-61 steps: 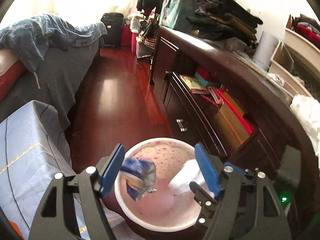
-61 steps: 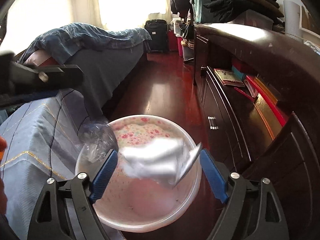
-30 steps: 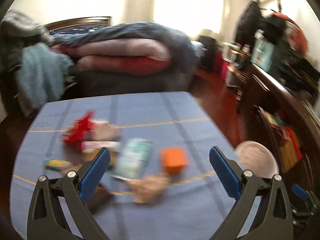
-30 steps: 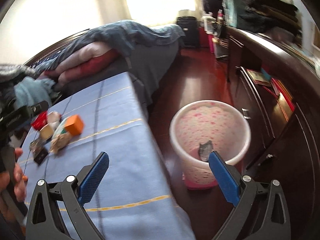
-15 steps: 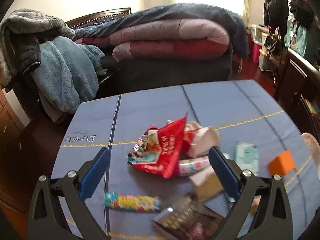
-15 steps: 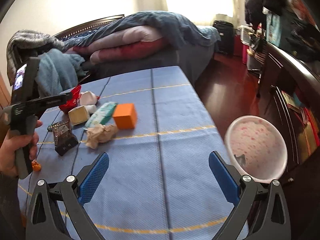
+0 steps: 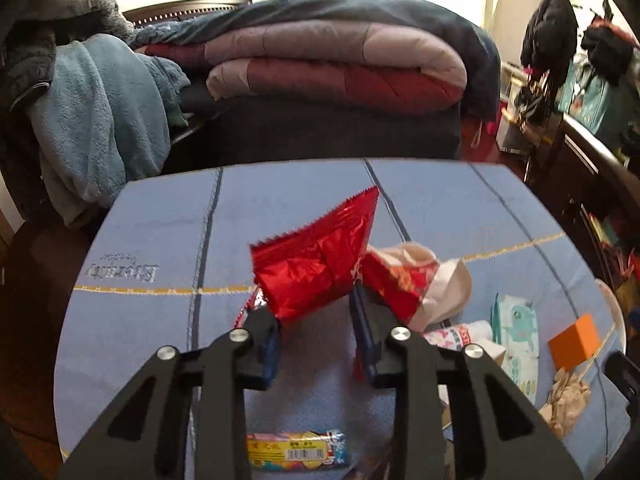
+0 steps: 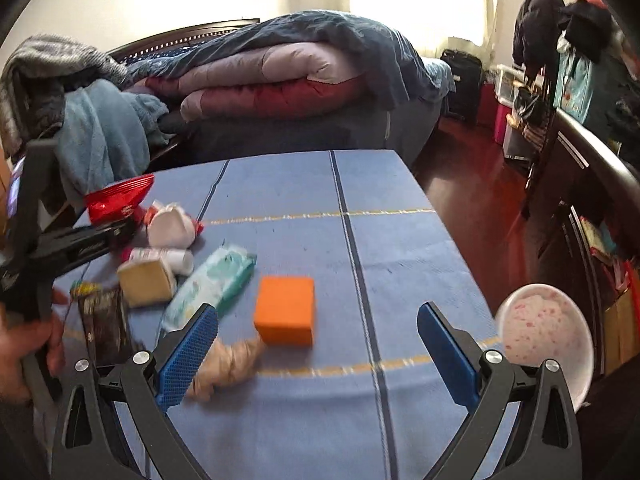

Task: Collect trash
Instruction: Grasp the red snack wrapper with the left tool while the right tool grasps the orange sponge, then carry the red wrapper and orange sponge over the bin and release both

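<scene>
My left gripper (image 7: 316,332) is shut on a red foil snack bag (image 7: 316,260), which it holds above the blue tablecloth (image 7: 160,320); the bag also shows in the right wrist view (image 8: 120,198). My right gripper (image 8: 316,344) is open and empty over the table, with an orange block (image 8: 286,310) and a crumpled brown paper (image 8: 224,364) between its fingers. A pink flowered trash bin (image 8: 544,332) stands on the floor off the table's right edge.
On the cloth lie a white crumpled wrapper (image 7: 436,280), a wet-wipes pack (image 8: 212,284), a beige box (image 8: 146,282), a dark wrapper (image 8: 106,324) and a candy bar (image 7: 296,448). A bed with quilts (image 8: 280,76) is behind; a dark dresser (image 8: 592,184) is on the right.
Both grippers left the bin and swung back over the table. My left gripper closed on the red snack bag and lifted it. My right gripper moved toward the orange block.
</scene>
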Motion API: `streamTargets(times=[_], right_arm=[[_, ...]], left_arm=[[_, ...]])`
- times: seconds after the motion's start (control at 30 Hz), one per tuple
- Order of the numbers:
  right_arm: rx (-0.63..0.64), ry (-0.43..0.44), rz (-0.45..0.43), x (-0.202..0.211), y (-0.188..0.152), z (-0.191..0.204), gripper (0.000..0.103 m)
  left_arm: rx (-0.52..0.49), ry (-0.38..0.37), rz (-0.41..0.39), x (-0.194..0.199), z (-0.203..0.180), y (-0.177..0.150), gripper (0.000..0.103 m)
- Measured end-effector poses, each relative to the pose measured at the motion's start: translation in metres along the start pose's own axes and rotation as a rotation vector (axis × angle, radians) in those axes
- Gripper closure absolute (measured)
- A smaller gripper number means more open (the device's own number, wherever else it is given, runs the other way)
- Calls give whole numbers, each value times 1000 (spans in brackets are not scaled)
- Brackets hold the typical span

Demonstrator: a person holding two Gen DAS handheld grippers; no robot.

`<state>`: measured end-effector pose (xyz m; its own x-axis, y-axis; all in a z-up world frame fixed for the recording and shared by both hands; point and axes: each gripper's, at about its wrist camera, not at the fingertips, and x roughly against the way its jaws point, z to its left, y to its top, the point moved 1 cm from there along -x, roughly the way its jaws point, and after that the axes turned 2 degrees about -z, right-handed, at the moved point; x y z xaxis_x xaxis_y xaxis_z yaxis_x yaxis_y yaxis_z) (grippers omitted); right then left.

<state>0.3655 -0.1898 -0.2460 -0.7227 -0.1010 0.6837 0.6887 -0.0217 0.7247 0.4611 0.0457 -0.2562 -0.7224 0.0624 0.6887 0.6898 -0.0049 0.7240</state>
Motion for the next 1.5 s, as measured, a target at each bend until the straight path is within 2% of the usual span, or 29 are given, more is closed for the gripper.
streamTargets(times=[0.1,0.17,0.23,0.4,0.47,0.5,0.57,0.6,0.63,0.67,0.77,1.13,1.33,1.5], right_arm=[[-11,-21,25,-14,5,1,5],[-11,-35,50,-23,6,3,9],[-2,-43,79,-31,4,6,19],[13,-46,122,-42,-3,11,27],[9,-46,137,-46,-5,11,34],[6,-42,146,-47,-6,10,41],[17,-45,138,-46,-7,12,45],[21,-37,136,-45,-7,13,53],[26,-33,134,-44,-7,14,66],[32,-48,134,-43,-7,15,69],[47,-75,110,-38,-7,16,69],[-8,-50,15,25,-10,-2,69],[-31,-32,-21,59,-17,-13,69],[-51,-47,-50,88,-28,-35,69]], left_arm=[[4,6,-54,13,1,3,78],[17,10,-85,22,1,5,79],[32,4,-103,28,3,7,79],[63,-7,-134,44,9,9,79],[78,-6,-137,48,11,9,79],[82,-5,-138,49,13,9,79],[91,0,-138,52,15,8,79],[96,1,-138,53,16,7,79],[99,0,-138,54,16,6,79],[104,1,-139,56,17,4,79],[107,6,-145,62,18,4,79],[88,6,-210,118,1,-3,79],[71,-46,-235,154,-25,-10,79],[22,-113,-257,177,-68,-16,78]])
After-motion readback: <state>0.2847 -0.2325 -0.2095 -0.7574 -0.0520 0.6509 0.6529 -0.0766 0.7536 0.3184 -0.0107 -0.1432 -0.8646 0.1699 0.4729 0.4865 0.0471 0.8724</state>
